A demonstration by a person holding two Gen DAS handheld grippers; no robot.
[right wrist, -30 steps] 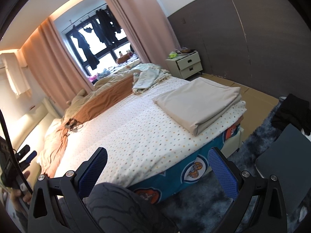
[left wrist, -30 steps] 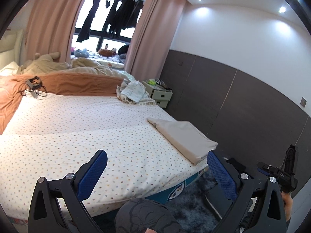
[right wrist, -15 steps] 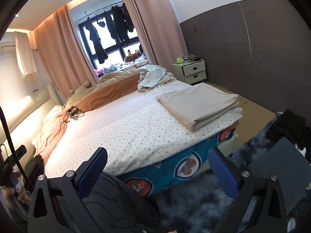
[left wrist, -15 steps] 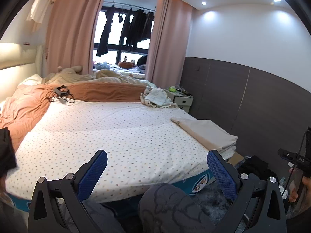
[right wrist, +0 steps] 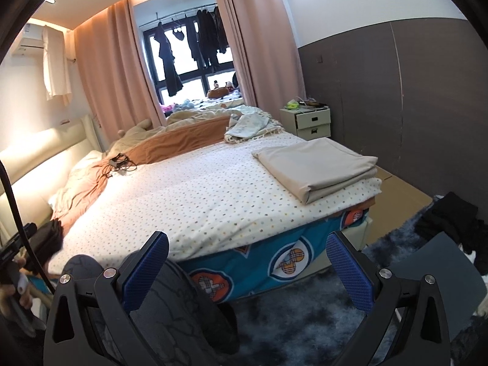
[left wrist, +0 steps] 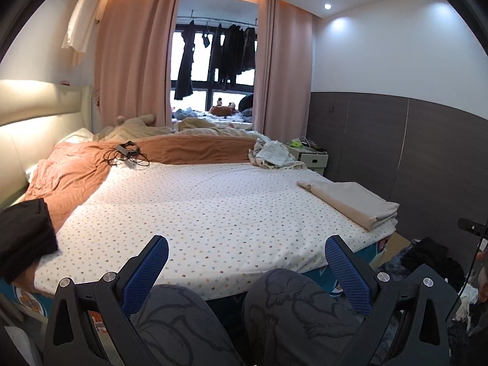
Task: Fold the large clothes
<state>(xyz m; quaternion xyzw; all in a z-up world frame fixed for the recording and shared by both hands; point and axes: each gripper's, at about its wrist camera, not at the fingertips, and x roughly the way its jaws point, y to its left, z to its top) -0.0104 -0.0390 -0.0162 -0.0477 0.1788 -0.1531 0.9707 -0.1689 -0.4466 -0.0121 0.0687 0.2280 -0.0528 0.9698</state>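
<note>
A folded beige garment [left wrist: 350, 199] [right wrist: 317, 164] lies flat on the near right corner of the bed [left wrist: 198, 213] [right wrist: 189, 195], which has a dotted white sheet. A folded black garment [left wrist: 24, 241] [right wrist: 48, 236] rests at the bed's left edge. My left gripper [left wrist: 246, 271] is open and holds nothing, hanging off the foot of the bed above a person's knees [left wrist: 292, 311]. My right gripper [right wrist: 247, 270] is open too, held low beside the foot of the bed over the rug, with nothing between its blue pads.
An orange blanket [left wrist: 73, 174] and a tangle of cables [left wrist: 128, 154] lie at the head side. A crumpled light cloth [right wrist: 250, 126] sits at the far edge near a white nightstand [right wrist: 308, 119]. Dark clothes [right wrist: 448, 219] and a grey board [right wrist: 439, 274] lie on the shaggy rug.
Both grippers have pulled back and swung left, so more of the bed and the black garment at its left edge show. The beige garment has not moved. Both stay open.
</note>
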